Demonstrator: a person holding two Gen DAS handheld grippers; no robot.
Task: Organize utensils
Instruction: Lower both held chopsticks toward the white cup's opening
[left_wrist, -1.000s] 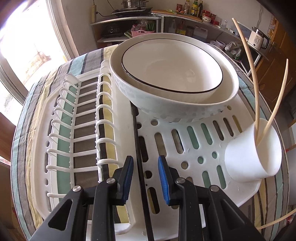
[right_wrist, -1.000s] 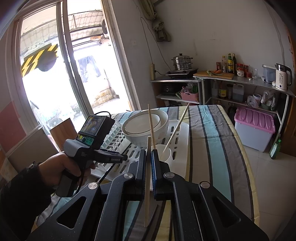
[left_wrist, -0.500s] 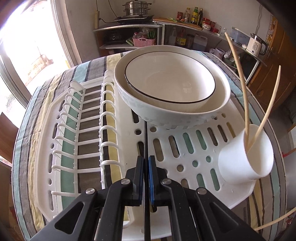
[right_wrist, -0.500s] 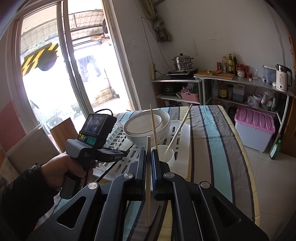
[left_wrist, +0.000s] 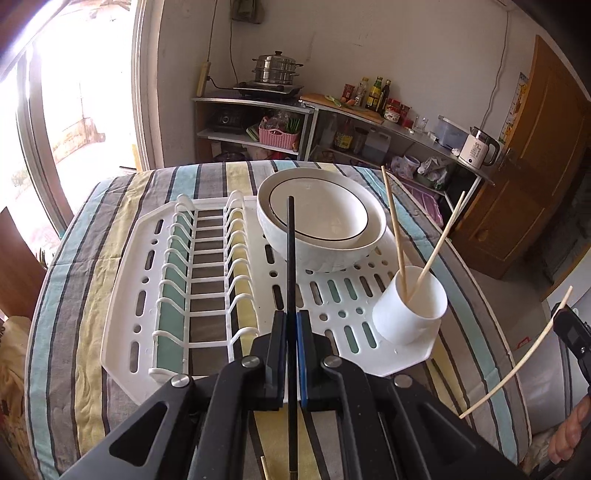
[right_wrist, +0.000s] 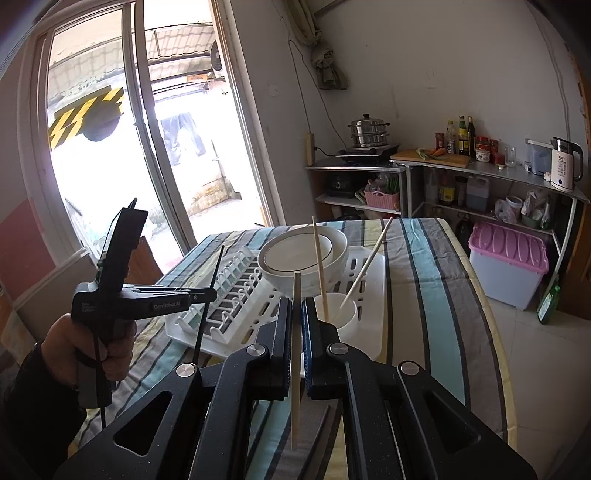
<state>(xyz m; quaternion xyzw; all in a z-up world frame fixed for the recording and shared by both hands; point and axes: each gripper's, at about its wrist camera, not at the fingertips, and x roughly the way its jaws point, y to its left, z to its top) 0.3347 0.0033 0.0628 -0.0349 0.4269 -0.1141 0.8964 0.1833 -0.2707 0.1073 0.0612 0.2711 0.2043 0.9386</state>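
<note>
I had the left gripper (left_wrist: 292, 314) clenched on a thin black chopstick (left_wrist: 290, 258), a matte straight rod running up between the blue-lined pads and out past the rear of the jaws. It hung above the white plastic drying rack (left_wrist: 332, 295), clear of it. The rack was a slotted moulded tray with a row of curved plate prongs on one side, sitting on the worktop (left_wrist: 92, 280) over a striped woven cloth. Two glossy white bowls (left_wrist: 321, 221), one nested in the other with a thin dark rim line, sat at the rack's far end. A smooth white cylindrical cup (left_wrist: 410, 314) stood at the rack's near right corner, with two pale wooden chopsticks (left_wrist: 395, 229) leaning apart inside it. My right gripper (right_wrist: 296, 314) was clamped on another pale wooden chopstick (right_wrist: 295, 354), held roughly upright, near the cup. The left gripper pointed steeply down; in the right wrist view its handle was gripped in a fist (right_wrist: 92, 350), dark sleeve at the wrist.
</note>
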